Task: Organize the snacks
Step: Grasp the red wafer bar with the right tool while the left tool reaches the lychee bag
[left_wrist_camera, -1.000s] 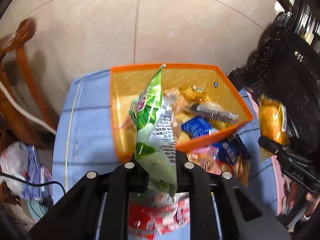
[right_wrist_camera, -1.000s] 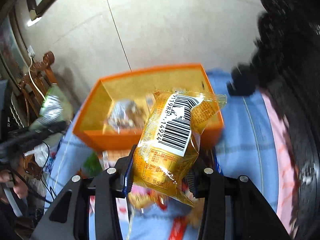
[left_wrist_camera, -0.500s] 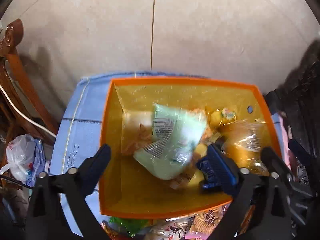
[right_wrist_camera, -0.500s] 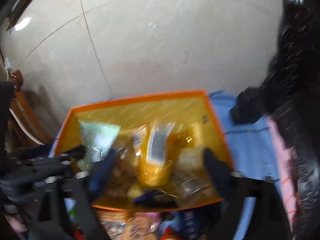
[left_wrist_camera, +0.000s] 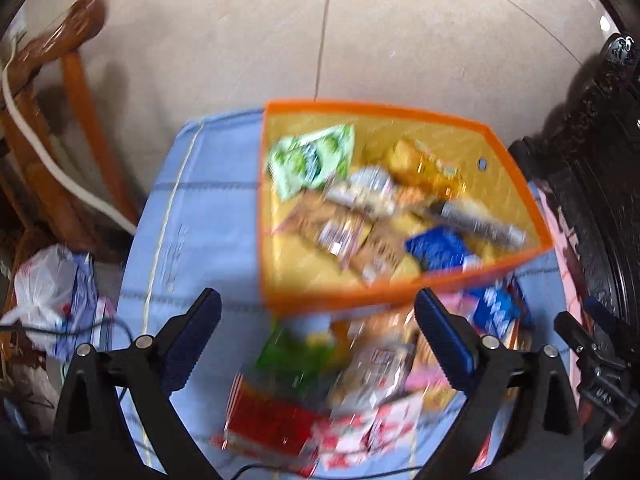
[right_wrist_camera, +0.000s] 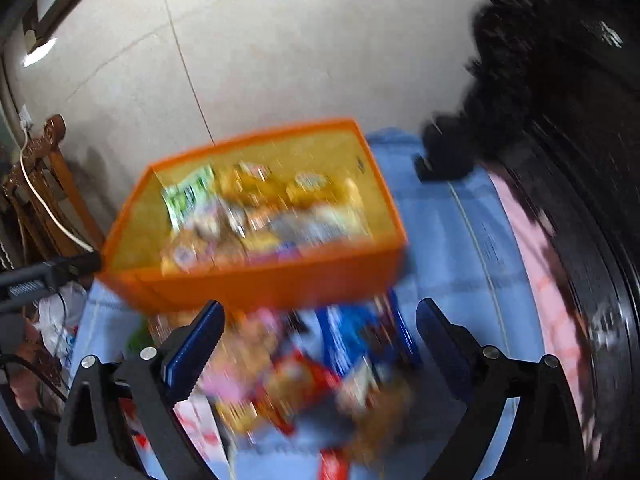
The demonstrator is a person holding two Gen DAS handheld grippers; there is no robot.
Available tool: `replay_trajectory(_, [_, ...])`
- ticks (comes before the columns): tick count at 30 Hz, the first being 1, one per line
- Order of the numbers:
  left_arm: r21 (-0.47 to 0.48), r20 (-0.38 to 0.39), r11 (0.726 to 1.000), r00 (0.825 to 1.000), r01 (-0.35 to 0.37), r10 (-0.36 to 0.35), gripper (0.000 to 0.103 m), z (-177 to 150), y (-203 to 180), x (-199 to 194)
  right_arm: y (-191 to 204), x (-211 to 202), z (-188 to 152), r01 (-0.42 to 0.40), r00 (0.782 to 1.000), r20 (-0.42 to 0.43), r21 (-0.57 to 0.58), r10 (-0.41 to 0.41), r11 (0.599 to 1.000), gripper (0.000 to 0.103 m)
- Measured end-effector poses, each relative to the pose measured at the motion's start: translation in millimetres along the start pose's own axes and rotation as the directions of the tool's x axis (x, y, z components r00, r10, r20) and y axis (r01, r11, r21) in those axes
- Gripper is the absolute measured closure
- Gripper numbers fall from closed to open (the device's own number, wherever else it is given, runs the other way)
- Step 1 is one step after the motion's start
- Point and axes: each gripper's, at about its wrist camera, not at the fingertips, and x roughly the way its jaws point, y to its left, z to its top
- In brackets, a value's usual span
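Left tool (left_wrist_camera: 316, 336) and right tool (right_wrist_camera: 320, 332): both now wide open, empty; green packet (left_wrist_camera: 312, 160) released into orange bin (left_wrist_camera: 516, 172) ahead; loose snacks (left_wrist_camera: 360, 364) between fingers remain unsorted.

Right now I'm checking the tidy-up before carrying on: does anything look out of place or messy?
Yes. A loose heap of snack packets lies on the blue cloth just in front of the orange bin, not inside it. The packets in the bin are jumbled, with the green packet at the back. Both tools are open and empty.
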Motion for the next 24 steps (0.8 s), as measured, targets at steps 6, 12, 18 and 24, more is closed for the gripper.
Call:
replay_trajectory(6, [-0.035,-0.109,0.999,0.993,-0.037,0.033,0.007,-80,30,7,-30,-3,-74,-0.001,0.990,-0.139,0.076,0.011,0.997,0.006])
replay_trajectory(12, [-0.107,-0.257,0.990,0.964,-0.091,0.061,0.007,-140,54,36,-27,0,-137,-0.002,0.965,-0.261,0.093,0.026,0.996,0.006])
replay_trajectory(18, [-0.066,-0.302,0.993,0.951,-0.095,0.071,0.007,-162,52,35,-2,9,-158,0.051,0.955,-0.290,-0.070,-0.069,0.996,0.035])
replay_trajectory(24, [-0.019,-0.290,0.997,0.954,-0.078,0.069,0.007,-166,44,27,13,33,-158,0.073,0.941,-0.324,-0.104,-0.103,0.992,0.042])
